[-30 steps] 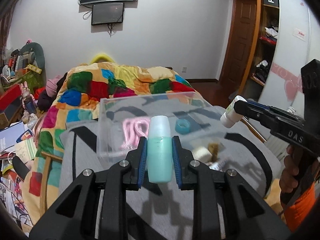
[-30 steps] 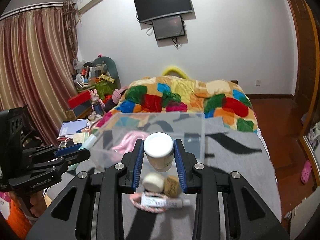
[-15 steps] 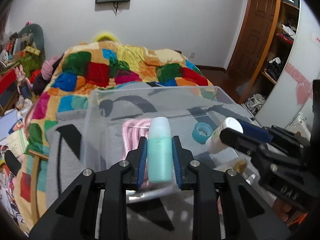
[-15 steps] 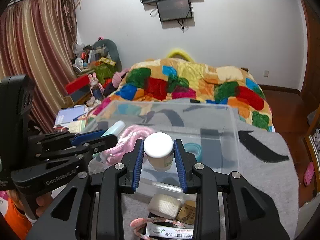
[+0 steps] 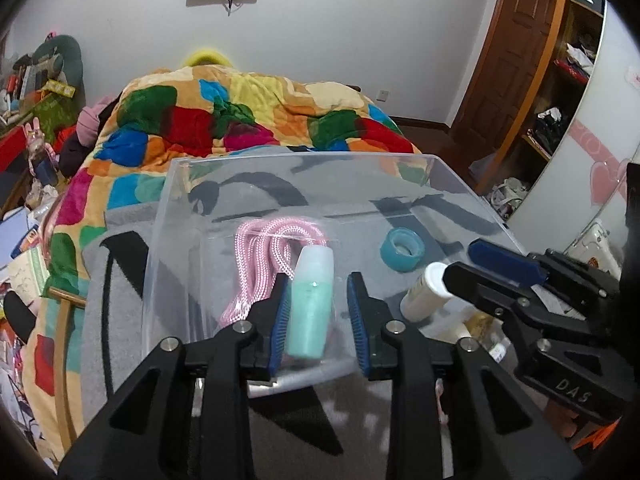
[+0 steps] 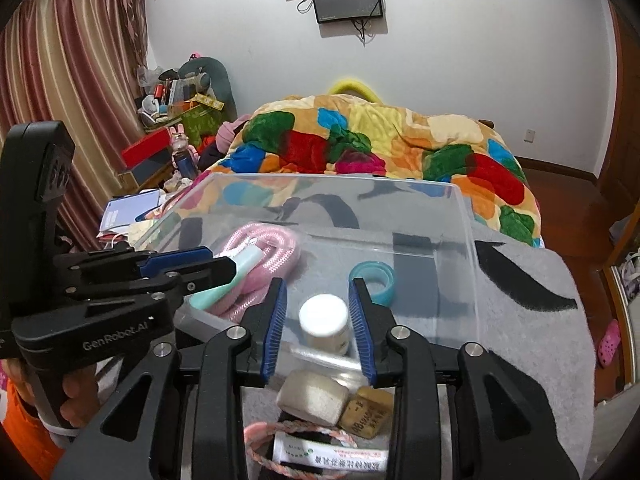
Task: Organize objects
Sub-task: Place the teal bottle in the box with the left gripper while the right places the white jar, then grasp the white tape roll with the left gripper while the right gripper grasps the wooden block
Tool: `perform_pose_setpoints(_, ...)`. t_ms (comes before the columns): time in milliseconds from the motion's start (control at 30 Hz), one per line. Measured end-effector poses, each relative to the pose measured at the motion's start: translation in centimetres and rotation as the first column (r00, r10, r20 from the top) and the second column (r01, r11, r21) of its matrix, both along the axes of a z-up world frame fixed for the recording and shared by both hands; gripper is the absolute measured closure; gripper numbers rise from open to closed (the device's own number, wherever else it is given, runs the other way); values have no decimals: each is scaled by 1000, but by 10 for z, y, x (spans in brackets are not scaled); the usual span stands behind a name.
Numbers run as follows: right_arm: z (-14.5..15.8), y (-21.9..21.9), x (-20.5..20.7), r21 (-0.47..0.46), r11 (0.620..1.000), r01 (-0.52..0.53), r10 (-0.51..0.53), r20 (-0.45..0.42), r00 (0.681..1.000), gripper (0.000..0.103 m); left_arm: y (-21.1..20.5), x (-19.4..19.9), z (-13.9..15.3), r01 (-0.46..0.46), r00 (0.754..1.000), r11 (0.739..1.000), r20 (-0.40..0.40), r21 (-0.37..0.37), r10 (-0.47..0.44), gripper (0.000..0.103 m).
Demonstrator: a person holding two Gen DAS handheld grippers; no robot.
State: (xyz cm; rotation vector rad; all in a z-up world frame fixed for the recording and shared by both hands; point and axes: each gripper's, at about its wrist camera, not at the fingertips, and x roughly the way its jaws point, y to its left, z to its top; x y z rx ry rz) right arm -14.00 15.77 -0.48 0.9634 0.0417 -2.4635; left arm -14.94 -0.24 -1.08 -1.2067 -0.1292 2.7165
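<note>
A clear plastic bin [image 5: 172, 200] [image 6: 460, 216] sits on the grey blanket. My left gripper [image 5: 320, 312] is open over the bin's near side, and a mint green bottle [image 5: 310, 304] lies loose between its jaws, also seen in the right wrist view [image 6: 224, 286]. My right gripper [image 6: 318, 324] is open, with a white-capped cream bottle [image 6: 324, 326] [image 5: 424, 296] standing free between its jaws inside the bin. A pink rope [image 5: 260, 248] [image 6: 264, 256] and a teal tape roll [image 5: 402, 249] [image 6: 374, 282] lie in the bin.
On the blanket before the bin lie a white block [image 6: 314, 396], a tan block [image 6: 366, 410], a braided bracelet [image 6: 280, 446] and a small tube [image 6: 332, 456]. A patchwork quilt [image 5: 224, 120] covers the bed behind. Clutter stands at the left, a wardrobe [image 5: 560, 92] at the right.
Both grippers moved forward over the bin and opened. The mint bottle and the cream bottle are released and sit loose inside the bin.
</note>
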Motion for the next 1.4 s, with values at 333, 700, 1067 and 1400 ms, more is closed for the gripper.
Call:
perform_pose_setpoints(333, 12, 32, 37, 44, 998, 40, -35, -94, 995, 61, 18, 38, 17, 20, 996, 997, -88, -76, -27, 50)
perform_pose_setpoints(700, -29, 51, 43, 14, 998, 66, -67, 35, 997, 61, 35, 69, 1, 67, 995, 995, -63, -75, -72, 44)
perform_pose_setpoints(1067, -44, 39, 35, -30, 999, 18, -16, 90, 996, 77, 51, 62, -23, 112, 994, 991, 11, -71, -112, 44)
perform_pose_setpoints(1400, -49, 60, 46, -39, 999, 21, -17, 96, 995, 97, 79, 49, -26, 146, 989, 987, 44, -65, -143, 43)
